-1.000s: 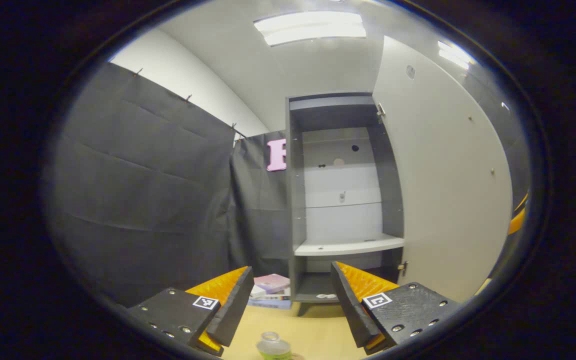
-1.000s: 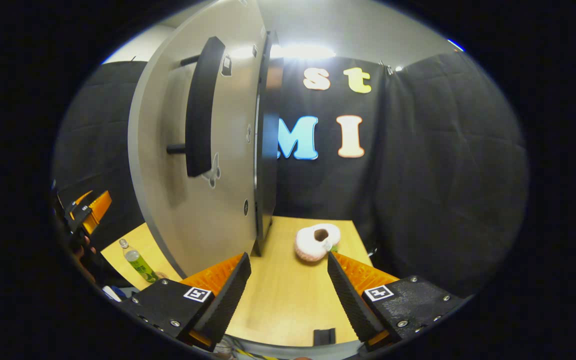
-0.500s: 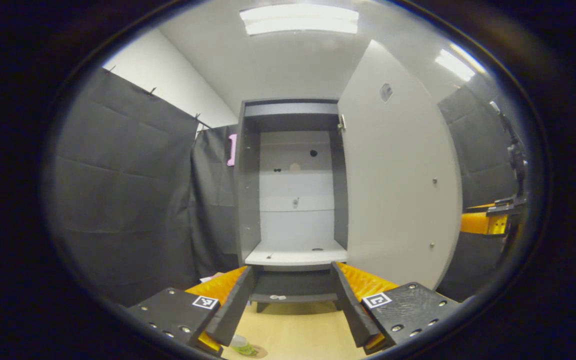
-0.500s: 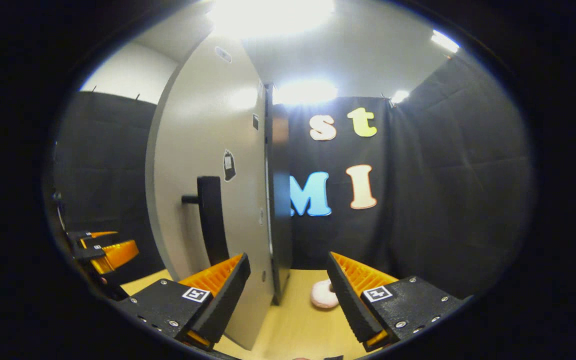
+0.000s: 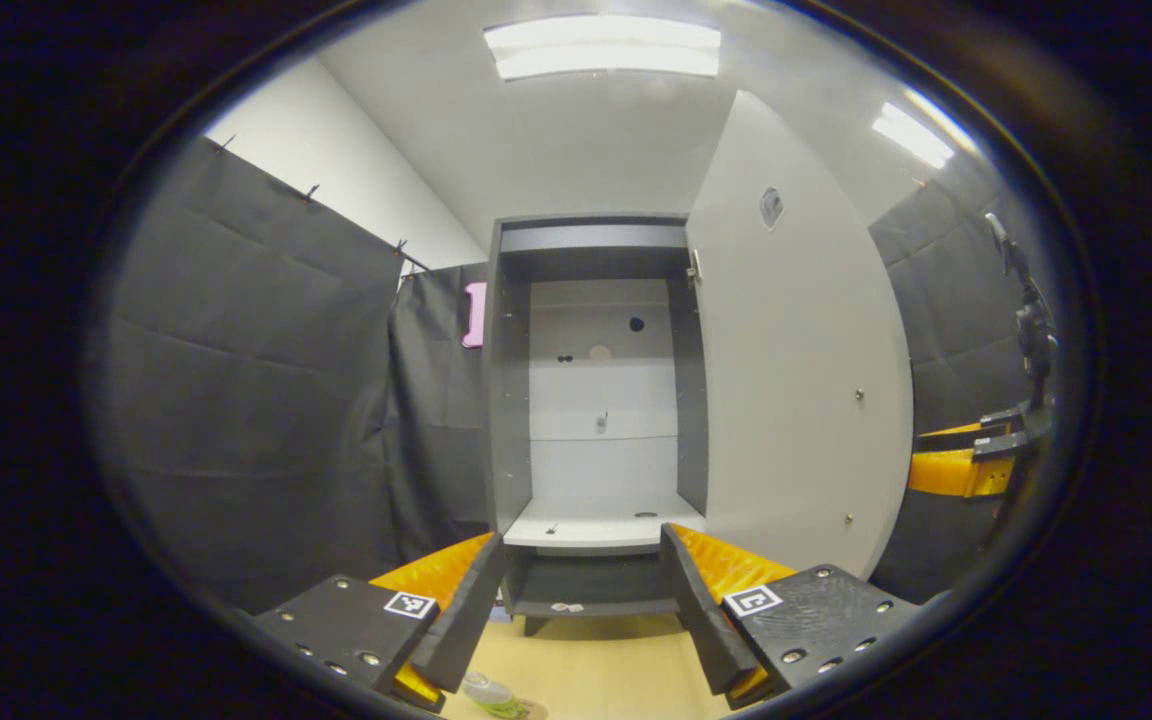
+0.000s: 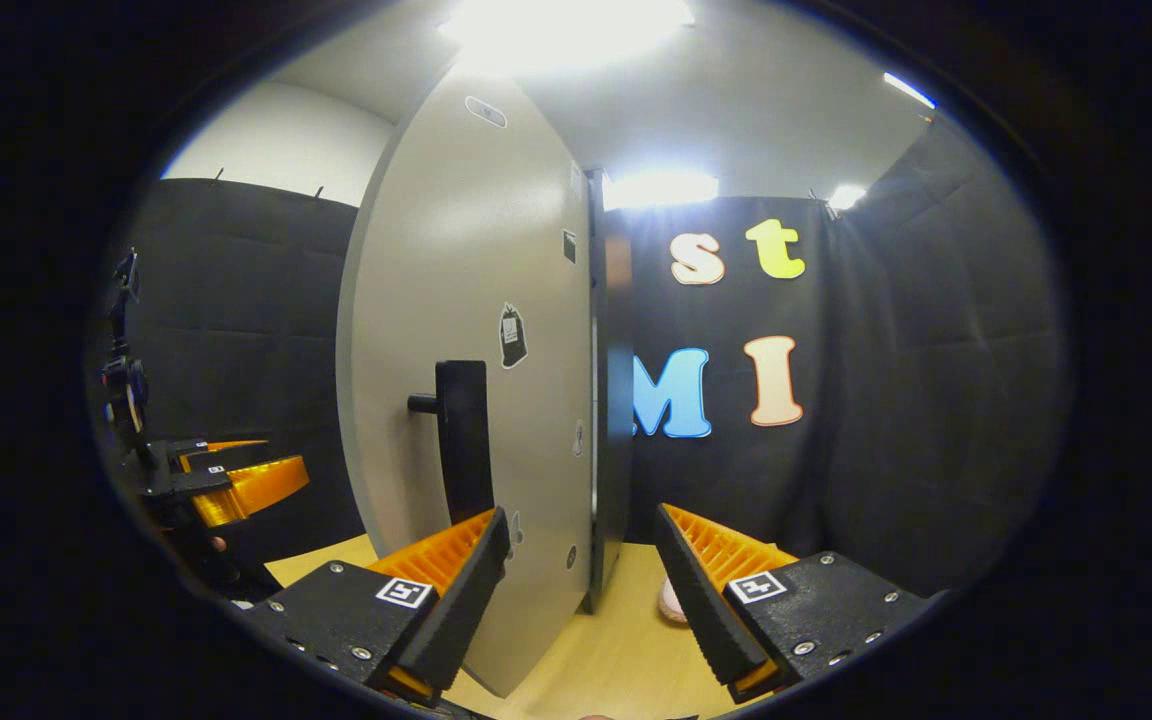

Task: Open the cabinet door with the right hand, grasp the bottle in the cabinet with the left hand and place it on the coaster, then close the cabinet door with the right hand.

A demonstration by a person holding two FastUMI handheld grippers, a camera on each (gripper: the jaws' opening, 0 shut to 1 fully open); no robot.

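Two steps look done, to judge by the clear plastic bottle with the green label (image 5: pixel 489 692) standing low in the left gripper view on the pale wooden tabletop (image 5: pixel 596 670), seemingly on the round brown coaster (image 5: pixel 534 708) and well apart from the tall grey cabinet (image 5: pixel 511 400); leaves only the closing. Holds nothing in either tool: left gripper (image 5: pixel 581 600) spread wide and empty, right gripper (image 6: pixel 581 590) likewise spread wide and empty, near the outer face of the pale grey cabinet door (image 6: pixel 456 250), which stands swung open. To close well, bring the right gripper against the door's flat face or onto the black vertical bar handle (image 6: pixel 463 440), push towards the free edge rather than the hinge, follow the arc smoothly, and ease off before the frame to avoid a slam or rebound; keep the left gripper back from the opening. Shows, in the right gripper view, the handle side of the door and a pink object (image 6: pixel 671 600) on the table beyond it; shows, in the left gripper view, the door's bare inner face, the white shelf (image 5: pixel 596 520) with no bottle on it, and the bottle itself.
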